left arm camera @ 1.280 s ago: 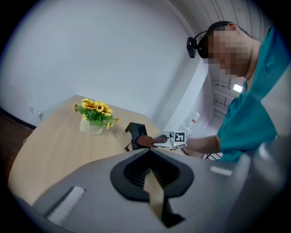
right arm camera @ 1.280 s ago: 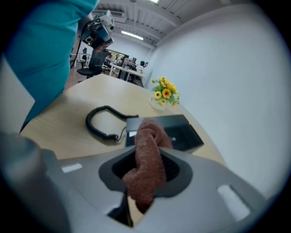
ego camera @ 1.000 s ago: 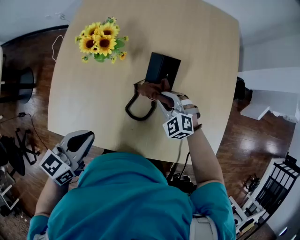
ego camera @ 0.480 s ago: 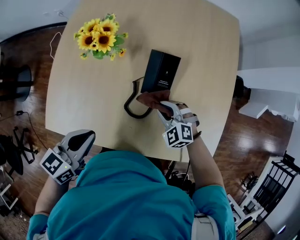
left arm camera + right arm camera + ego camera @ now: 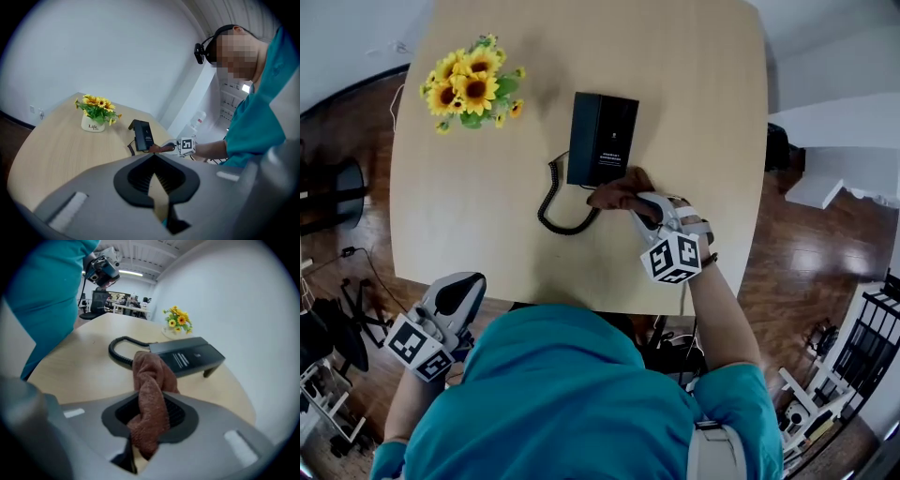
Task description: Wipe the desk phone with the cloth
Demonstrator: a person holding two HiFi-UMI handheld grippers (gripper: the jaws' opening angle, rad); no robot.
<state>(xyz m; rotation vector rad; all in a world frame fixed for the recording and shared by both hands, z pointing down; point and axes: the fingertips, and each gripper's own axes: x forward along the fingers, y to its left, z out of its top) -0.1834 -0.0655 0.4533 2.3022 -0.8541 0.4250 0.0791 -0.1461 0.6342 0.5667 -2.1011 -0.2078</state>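
Observation:
The black desk phone lies on the pale wooden table, its coiled cord looping off the near end. My right gripper is shut on a brown cloth, which rests at the phone's near right corner. In the right gripper view the cloth hangs bunched out of the jaws, with the phone and cord just beyond. My left gripper is held off the table's near edge, shut and empty; the left gripper view shows its tip pointing over the table toward the phone.
A white pot of sunflowers stands at the far left of the table, also seen as flowers behind the phone. The table edge runs close to the person's body. Wood floor, chairs and racks surround the table.
The right gripper has drawn the cloth off the phone's near end and over to its near right corner. The left gripper has stayed low by the table edge.

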